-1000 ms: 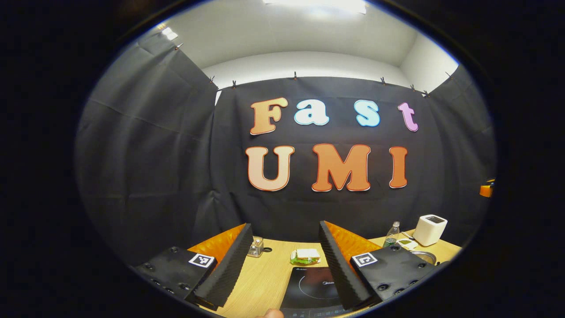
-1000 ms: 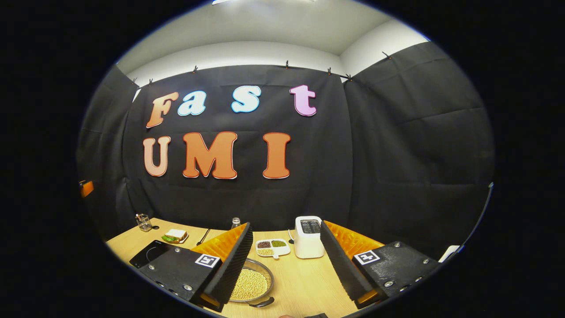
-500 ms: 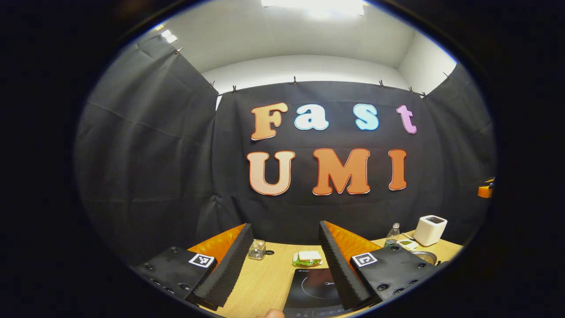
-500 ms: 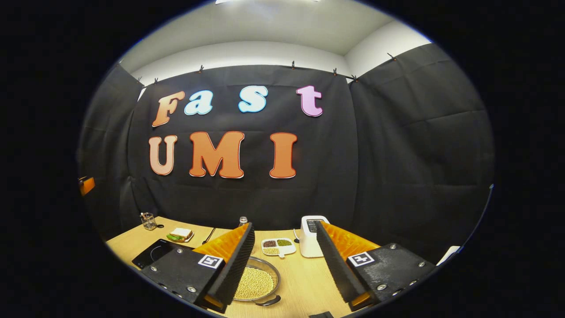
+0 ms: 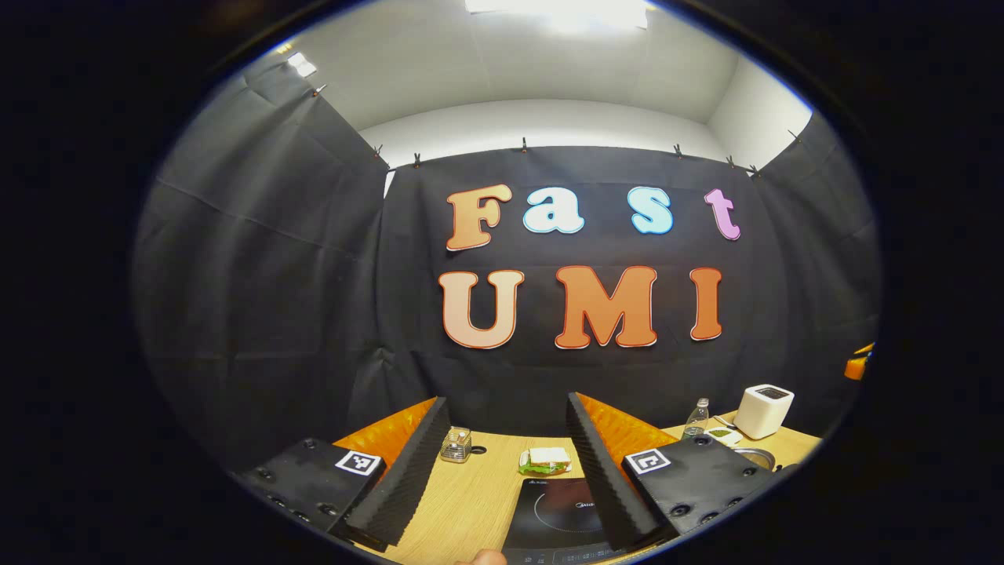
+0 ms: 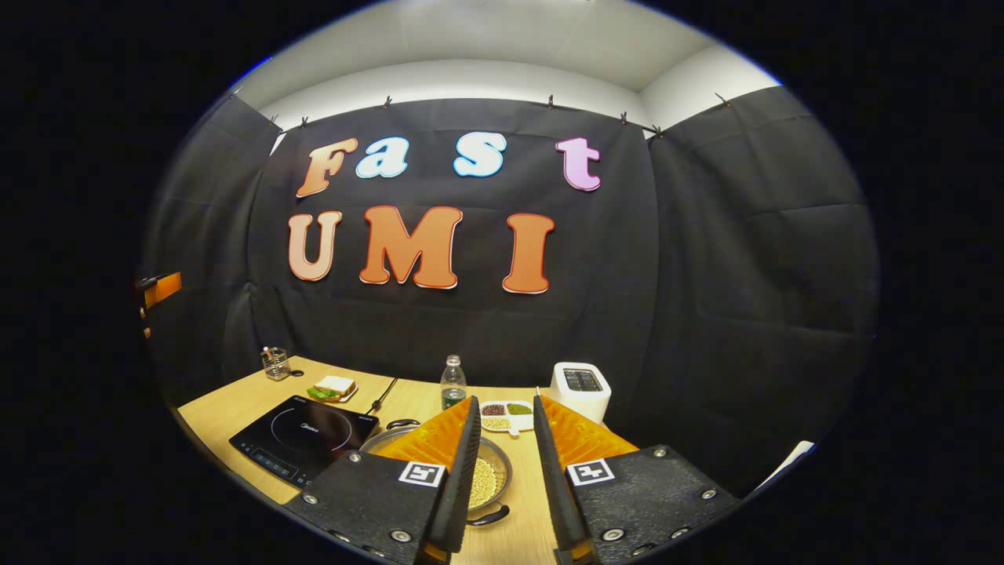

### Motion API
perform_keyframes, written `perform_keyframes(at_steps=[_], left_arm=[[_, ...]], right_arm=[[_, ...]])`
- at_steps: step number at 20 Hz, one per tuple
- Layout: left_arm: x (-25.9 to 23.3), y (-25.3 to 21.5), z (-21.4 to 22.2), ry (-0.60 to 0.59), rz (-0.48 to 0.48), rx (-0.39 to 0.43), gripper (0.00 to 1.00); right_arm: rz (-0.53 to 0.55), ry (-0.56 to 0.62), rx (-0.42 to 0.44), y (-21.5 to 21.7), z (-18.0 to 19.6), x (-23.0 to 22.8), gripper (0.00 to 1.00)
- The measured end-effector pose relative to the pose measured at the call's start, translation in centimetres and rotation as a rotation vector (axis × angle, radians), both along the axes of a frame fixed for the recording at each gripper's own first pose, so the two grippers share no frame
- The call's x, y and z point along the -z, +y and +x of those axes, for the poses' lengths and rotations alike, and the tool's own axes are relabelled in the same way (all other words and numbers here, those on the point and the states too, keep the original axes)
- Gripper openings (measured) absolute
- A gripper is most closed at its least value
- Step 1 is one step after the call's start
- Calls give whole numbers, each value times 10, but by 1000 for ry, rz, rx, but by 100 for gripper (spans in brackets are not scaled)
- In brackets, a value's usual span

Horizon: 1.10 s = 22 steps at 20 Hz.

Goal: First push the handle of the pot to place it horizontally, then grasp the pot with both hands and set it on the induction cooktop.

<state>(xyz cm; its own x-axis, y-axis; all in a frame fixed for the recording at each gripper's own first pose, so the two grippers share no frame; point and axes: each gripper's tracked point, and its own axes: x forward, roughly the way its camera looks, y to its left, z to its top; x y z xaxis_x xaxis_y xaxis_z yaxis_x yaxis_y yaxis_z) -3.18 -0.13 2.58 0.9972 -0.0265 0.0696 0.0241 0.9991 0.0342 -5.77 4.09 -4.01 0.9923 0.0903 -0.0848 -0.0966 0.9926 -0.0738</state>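
I judge I'm at the first step: lining up to push the pot's handle. My right gripper (image 6: 506,471) hangs above the pot (image 6: 490,480), fingers narrow with a small gap, gripping nothing. The pot, holding pale beans, sits on the table (image 6: 220,408) just right of the cooktop (image 6: 302,435); its dark handle (image 6: 490,515) points toward me. My left gripper (image 5: 502,471) waits over the cooktop's near edge, fingers wide, empty. Next I must lower the right fingers beside the handle and sweep it sideways.
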Motion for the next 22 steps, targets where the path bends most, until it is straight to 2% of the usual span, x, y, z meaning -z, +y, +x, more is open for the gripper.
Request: perform_keyframes(at_steps=[5,11,15,22], left_arm=[[-1,2,0,-6,1,-8,98],[-3,2,0,-11,12,-14,97],[-3,2,0,-15,15,-16,97],[2,3,2,0,15,-19,98]], right_arm=[[23,86,-44,13,-7,34,24],[12,178,-84,26,-17,74,10],[1,256,-104,33,-21,108,3],[-1,410,-152,49,-30,169,1]])
